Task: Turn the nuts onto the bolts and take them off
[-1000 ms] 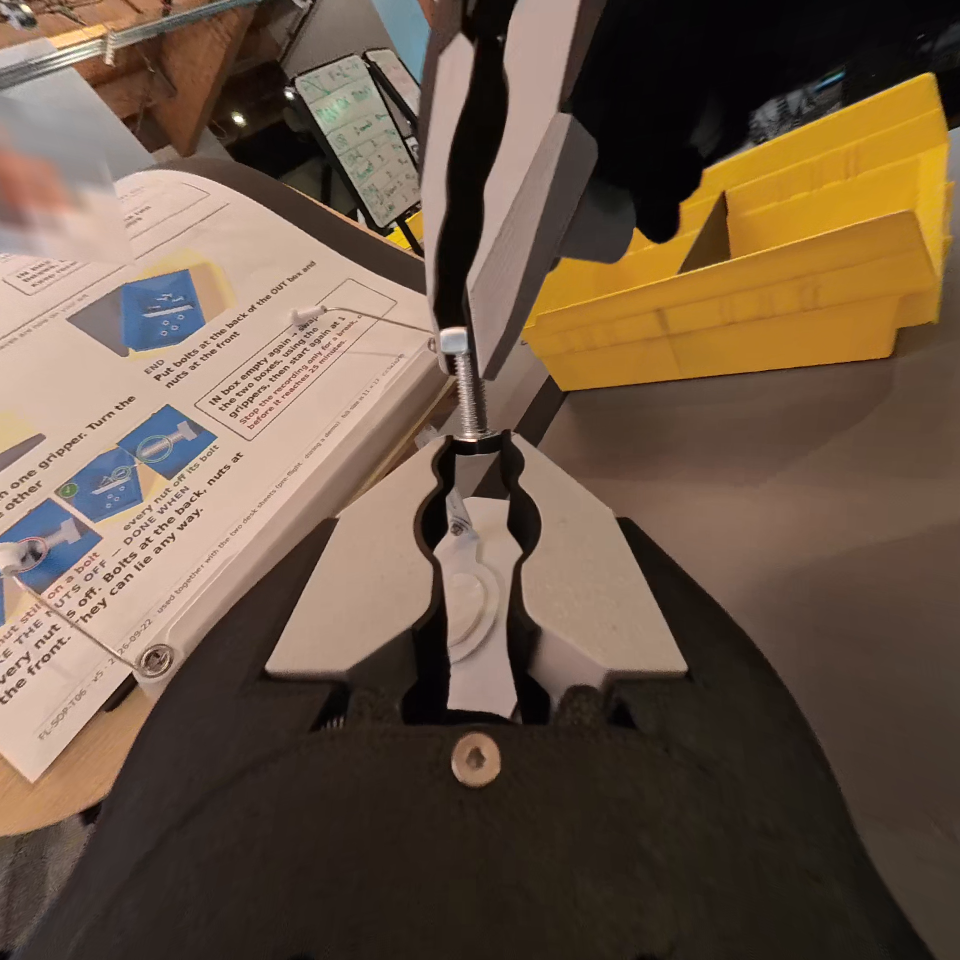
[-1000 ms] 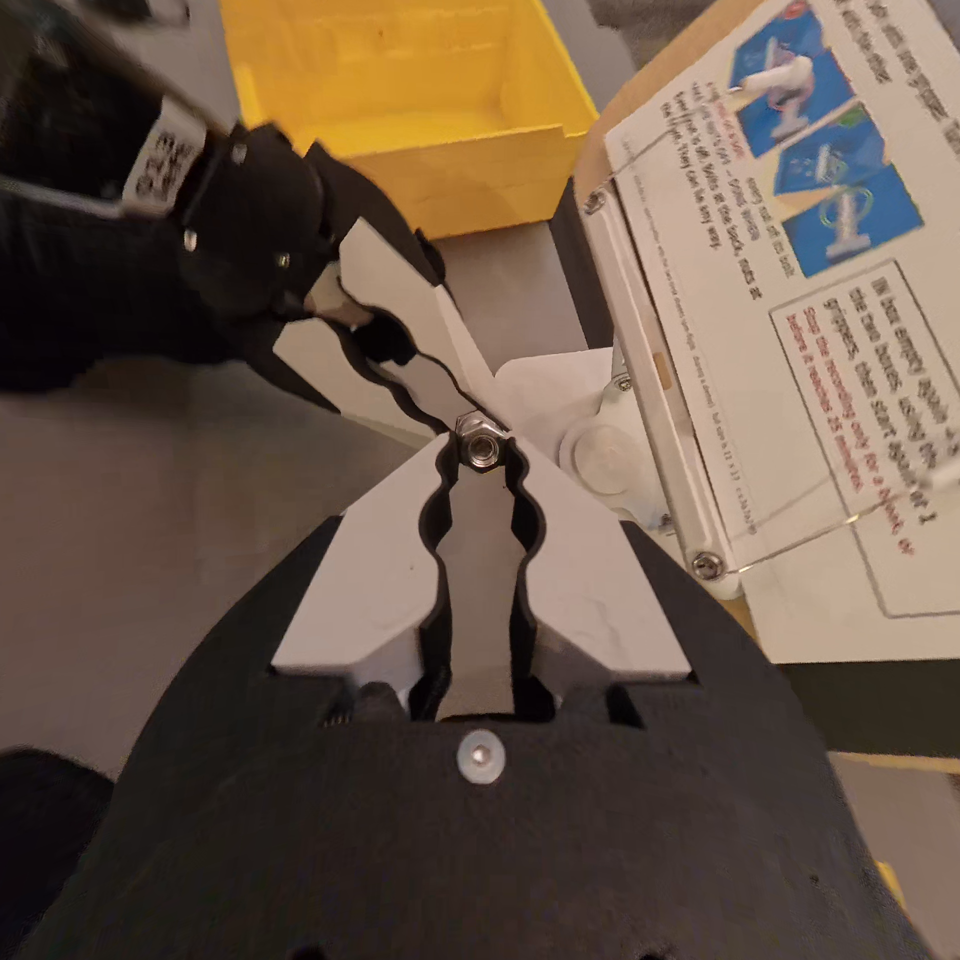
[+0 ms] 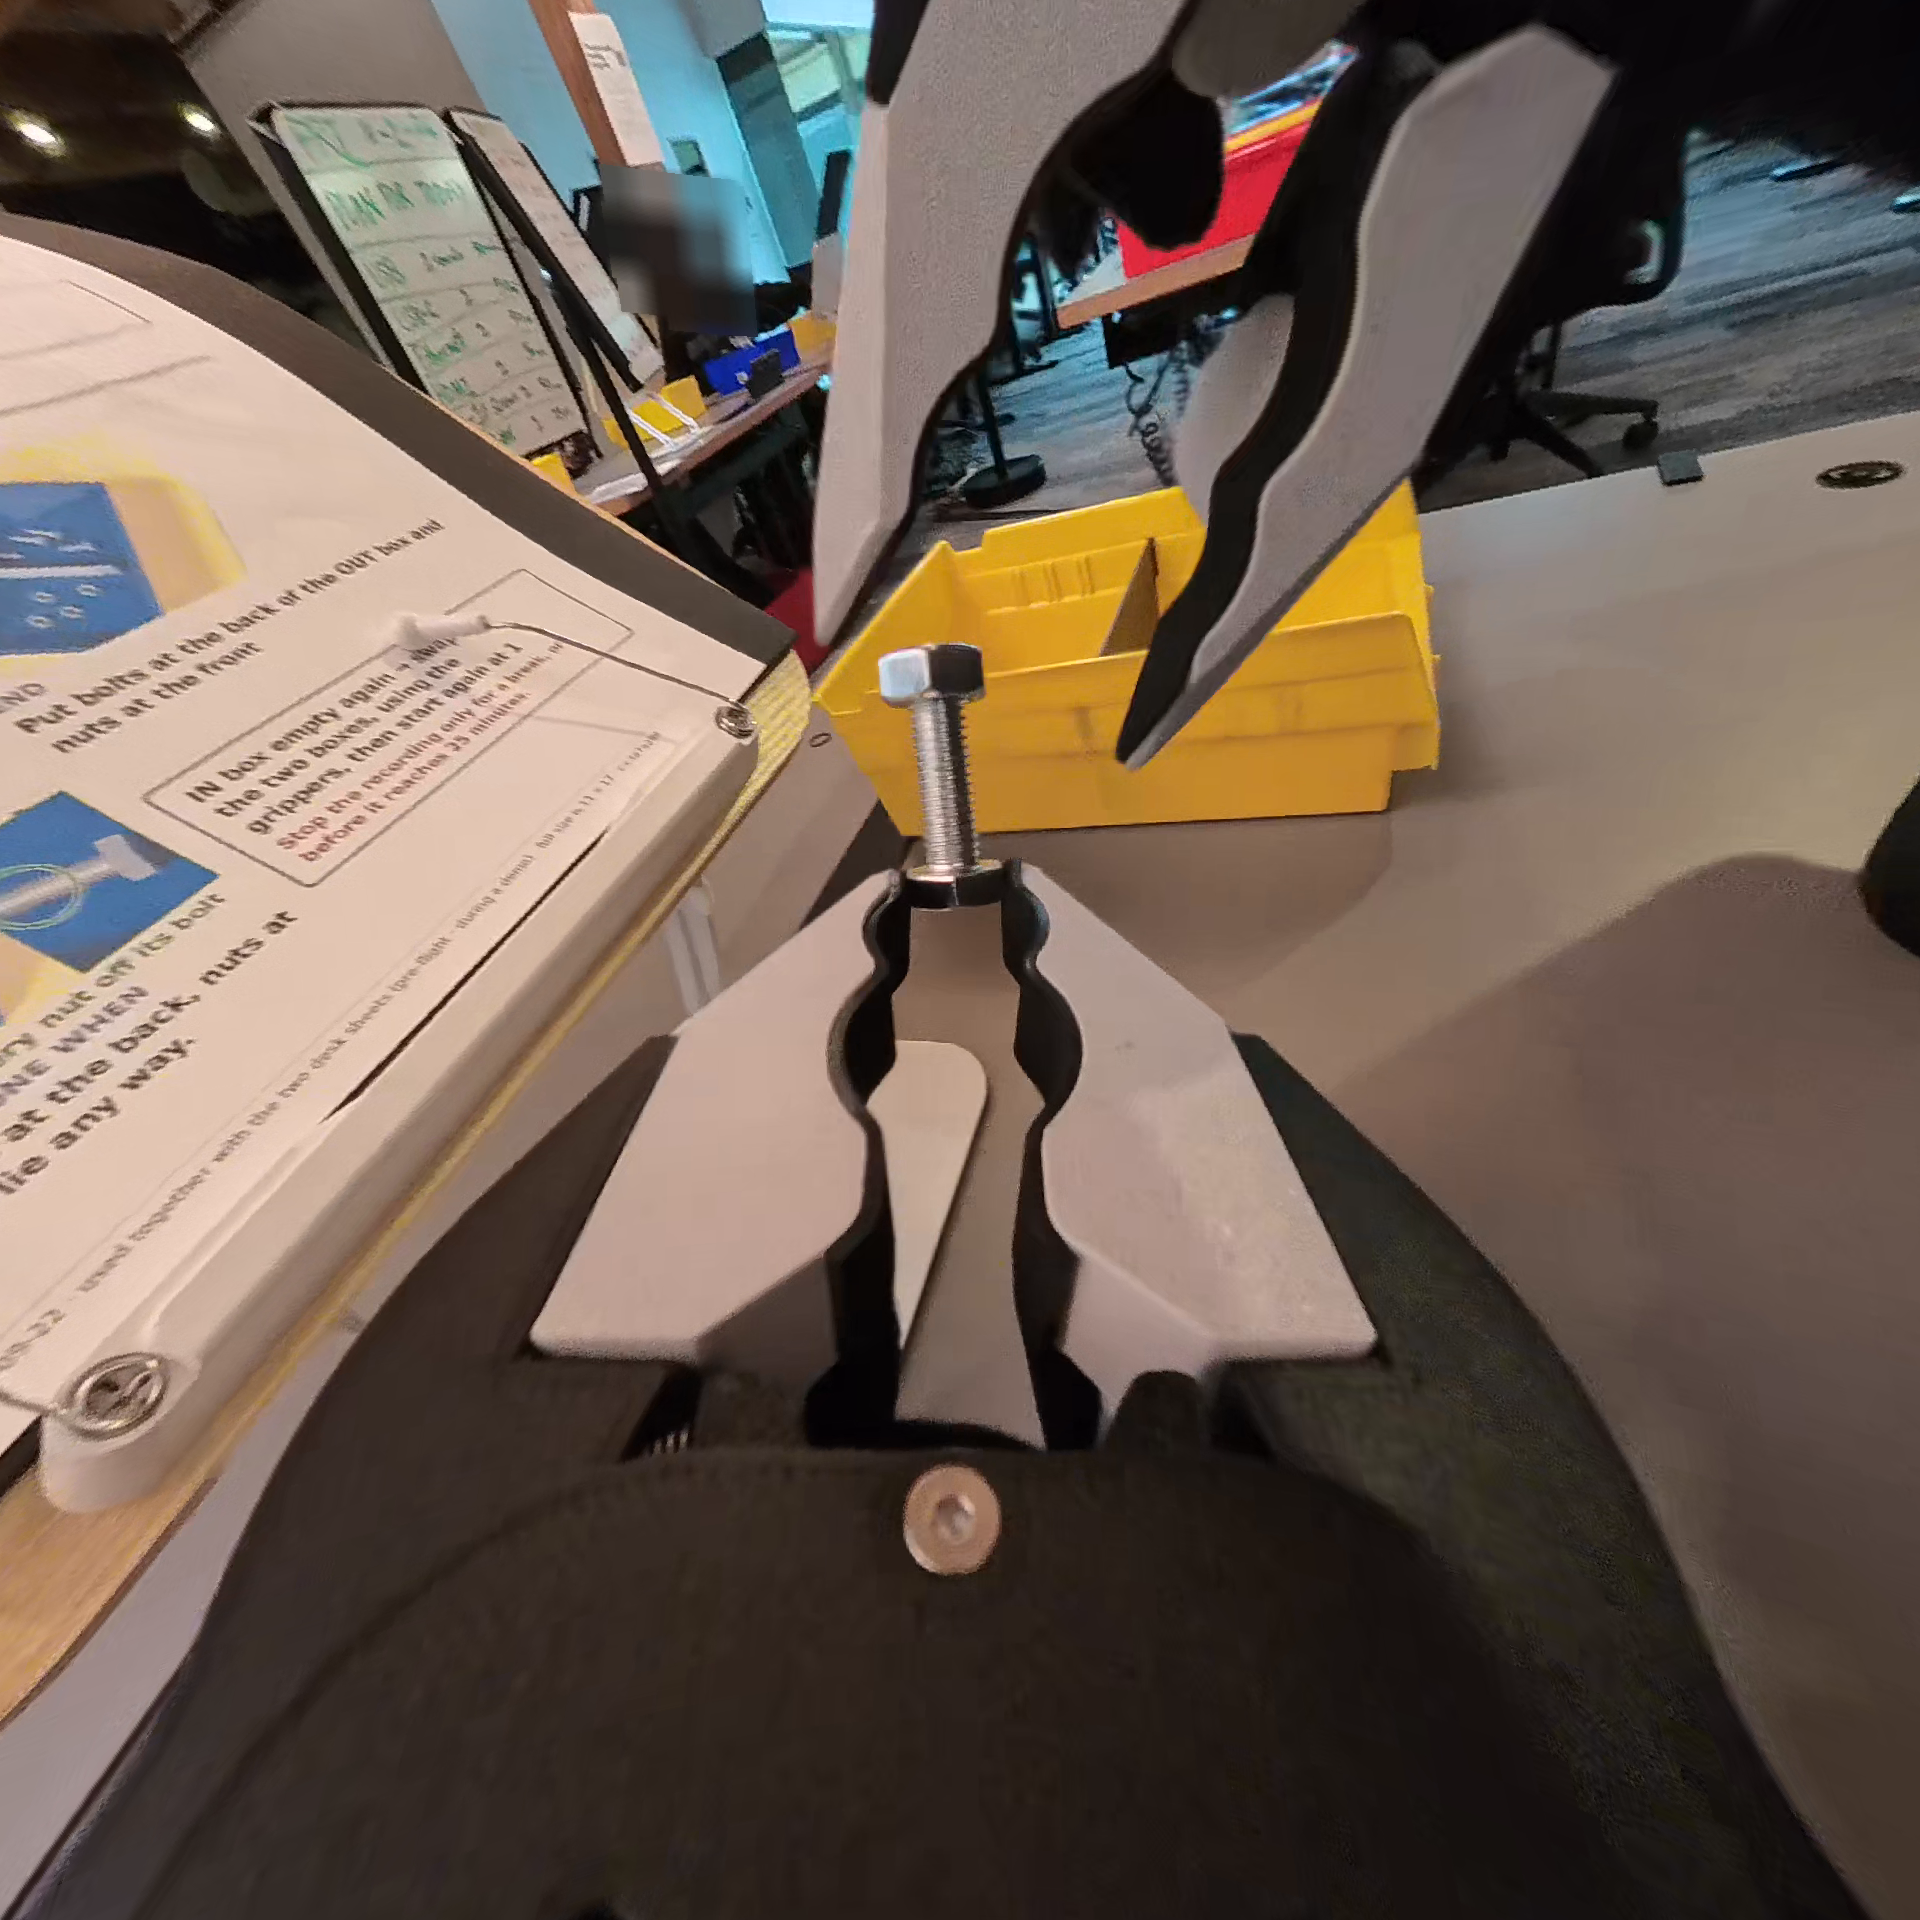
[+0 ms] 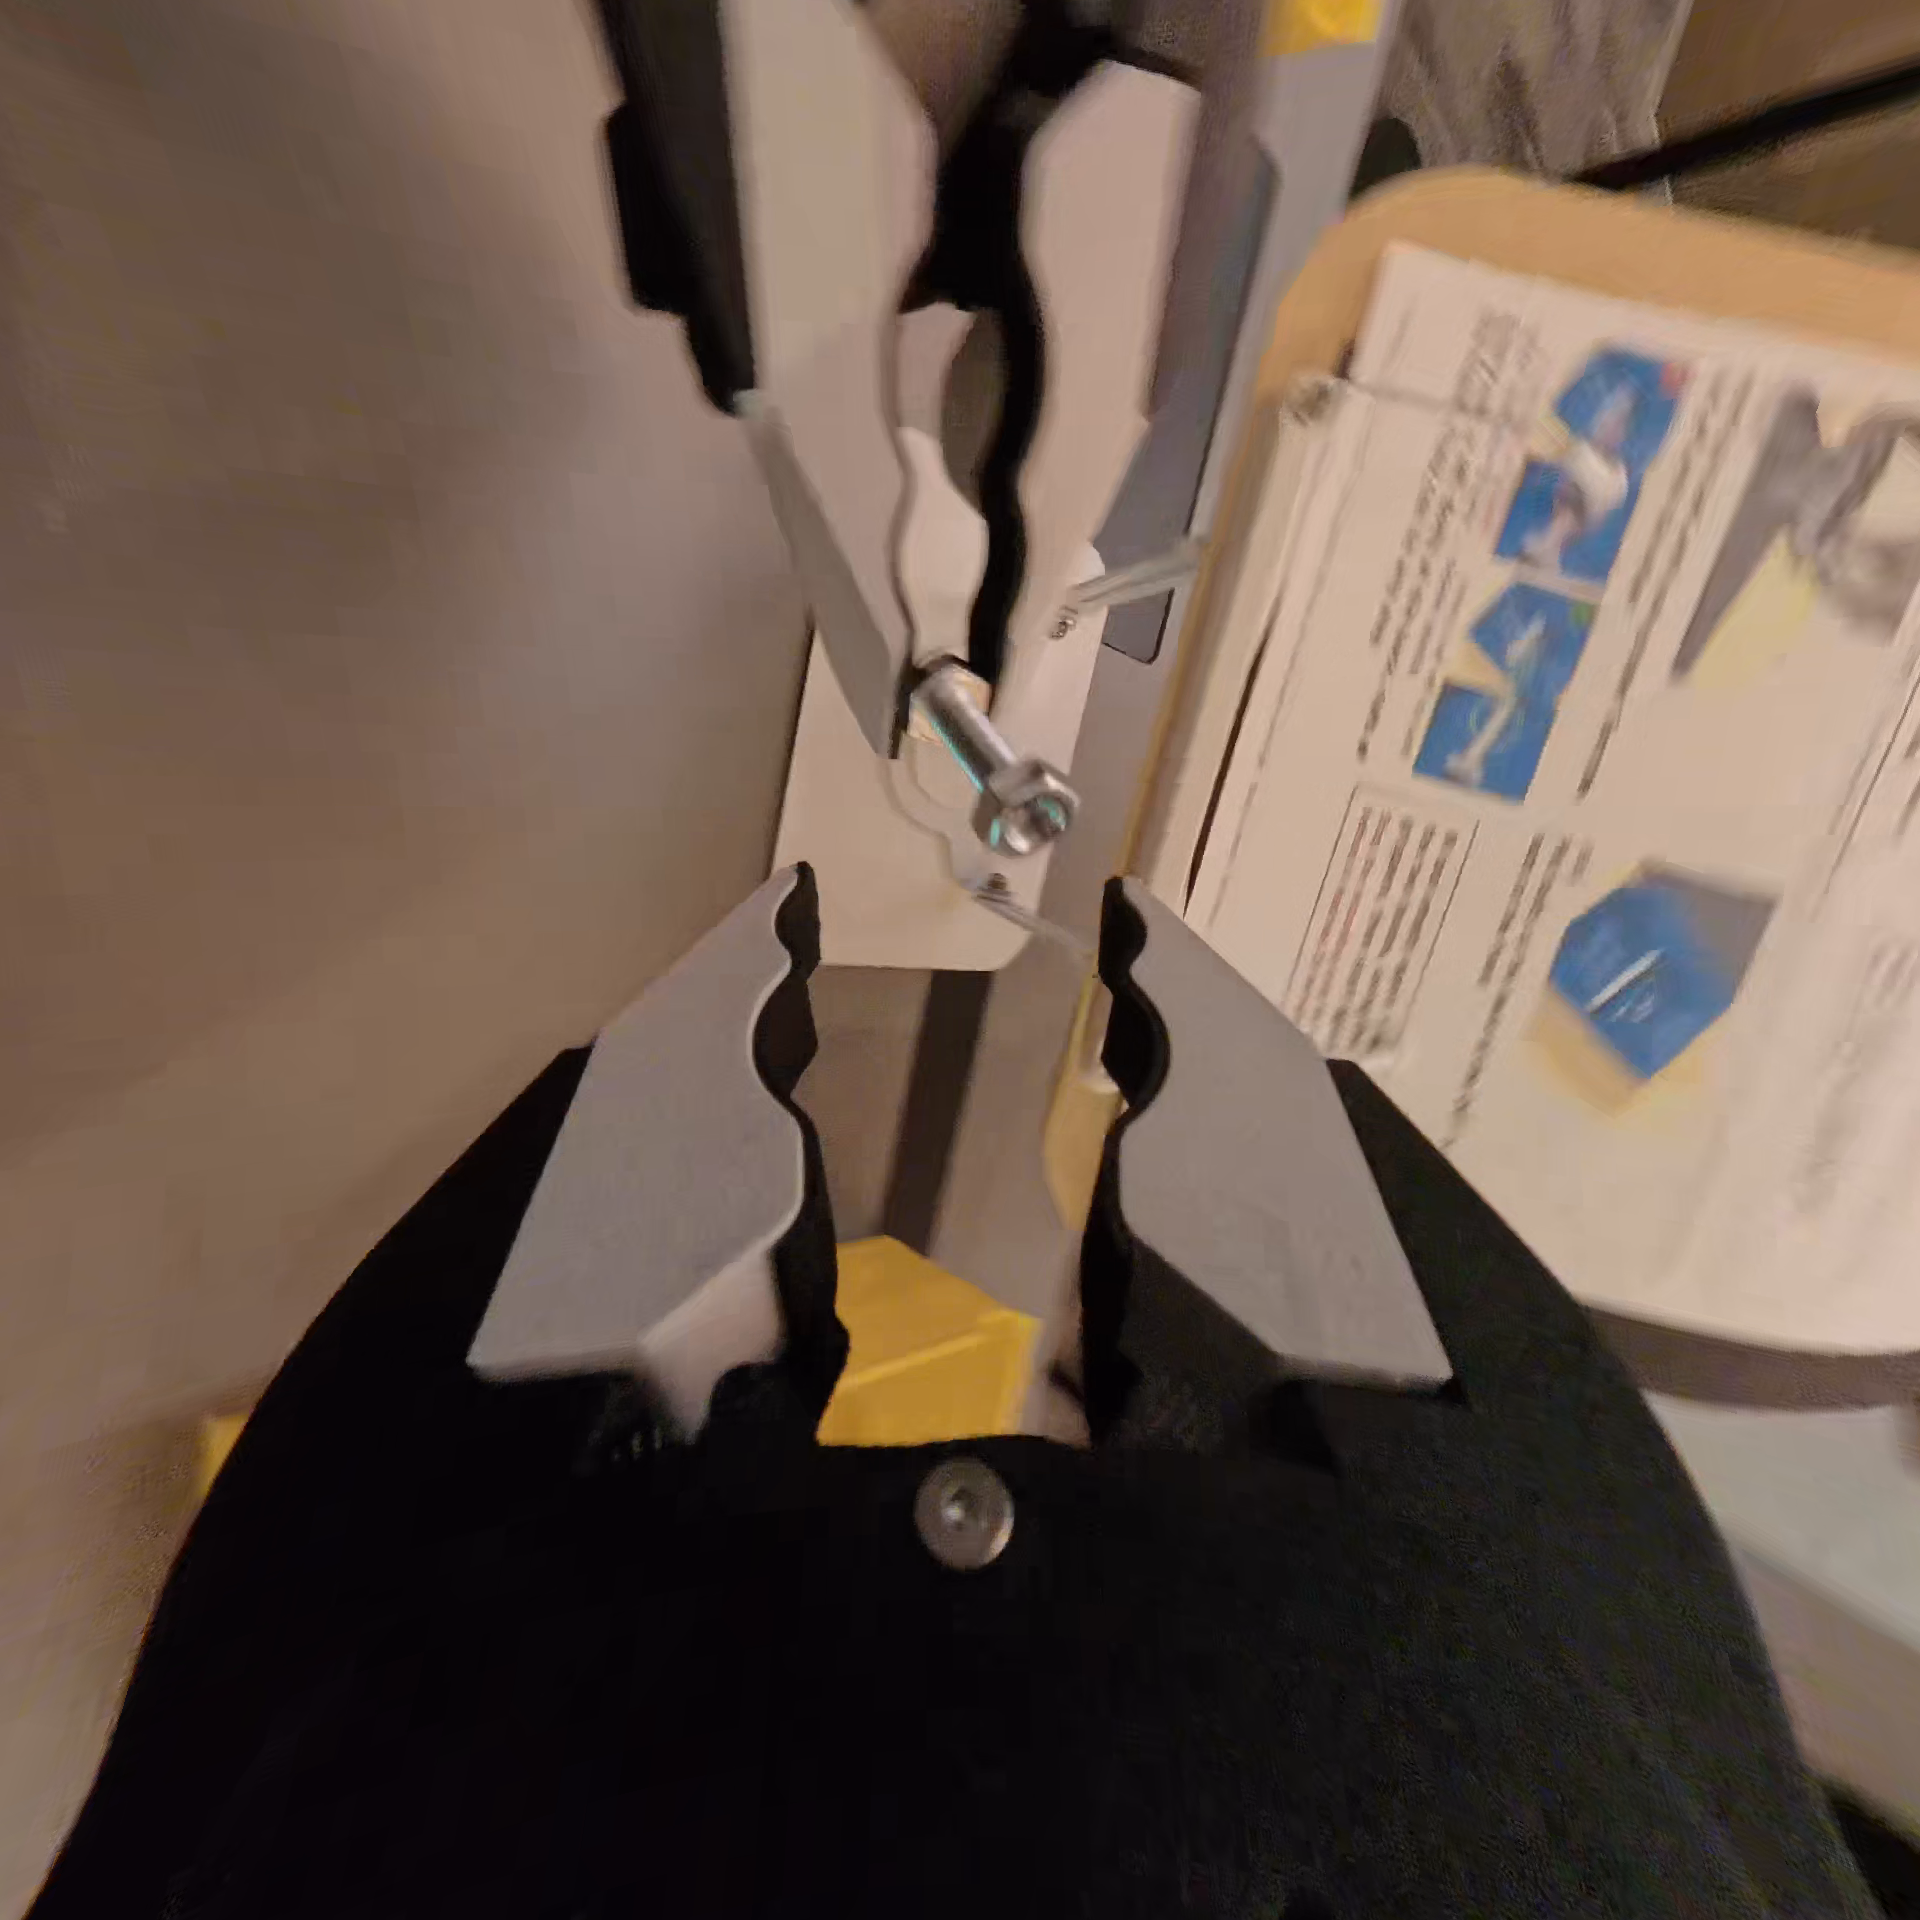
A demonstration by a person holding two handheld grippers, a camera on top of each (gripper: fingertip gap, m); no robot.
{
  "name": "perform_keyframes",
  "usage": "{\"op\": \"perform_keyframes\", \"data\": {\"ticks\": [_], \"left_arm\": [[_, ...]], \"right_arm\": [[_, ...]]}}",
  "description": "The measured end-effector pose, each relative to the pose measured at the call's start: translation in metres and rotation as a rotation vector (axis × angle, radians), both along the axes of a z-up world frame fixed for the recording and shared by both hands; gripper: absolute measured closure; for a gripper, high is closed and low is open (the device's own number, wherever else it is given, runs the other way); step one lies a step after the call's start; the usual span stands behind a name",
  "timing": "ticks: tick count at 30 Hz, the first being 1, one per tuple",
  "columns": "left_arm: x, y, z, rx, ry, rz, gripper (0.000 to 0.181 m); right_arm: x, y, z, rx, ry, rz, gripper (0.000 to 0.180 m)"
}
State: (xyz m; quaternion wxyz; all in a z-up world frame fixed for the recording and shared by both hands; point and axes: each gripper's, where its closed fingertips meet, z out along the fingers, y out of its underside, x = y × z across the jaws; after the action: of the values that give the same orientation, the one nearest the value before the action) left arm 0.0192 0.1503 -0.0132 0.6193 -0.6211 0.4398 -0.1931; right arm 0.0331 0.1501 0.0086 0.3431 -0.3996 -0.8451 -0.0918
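The left gripper (image 3: 954, 891) is clenched on the single nut (image 3: 952, 889) at its fingertips, from which the one bolt (image 3: 940, 764) stands straight ahead, head outermost, while the right gripper (image 4: 958, 914), released and empty, hangs just beyond that head, ahead of one yellow bin (image 3: 1226, 717).

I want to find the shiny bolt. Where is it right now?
In the left wrist view the bolt stands upright at centre, its nut pinched by the left gripper, with the yellow bin behind and the open right gripper above.
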Motion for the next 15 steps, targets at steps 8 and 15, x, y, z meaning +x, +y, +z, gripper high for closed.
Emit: {"op": "perform_keyframes", "data": {"ticks": [8, 15], "left_arm": [[-0.003, 0.01, 0.003, 0.066, 0.022, 0.096, 0.165], [0.004, 0.009, -0.001, 0.08, 0.055, 0.099, 0.165]], "right_arm": [[-0.003, 0.006, 0.007, -0.823, 0.44, -0.418, 0.133], [-0.014, 0.003, 0.001, -0.893, 0.463, -0.408, 0.148]]}}
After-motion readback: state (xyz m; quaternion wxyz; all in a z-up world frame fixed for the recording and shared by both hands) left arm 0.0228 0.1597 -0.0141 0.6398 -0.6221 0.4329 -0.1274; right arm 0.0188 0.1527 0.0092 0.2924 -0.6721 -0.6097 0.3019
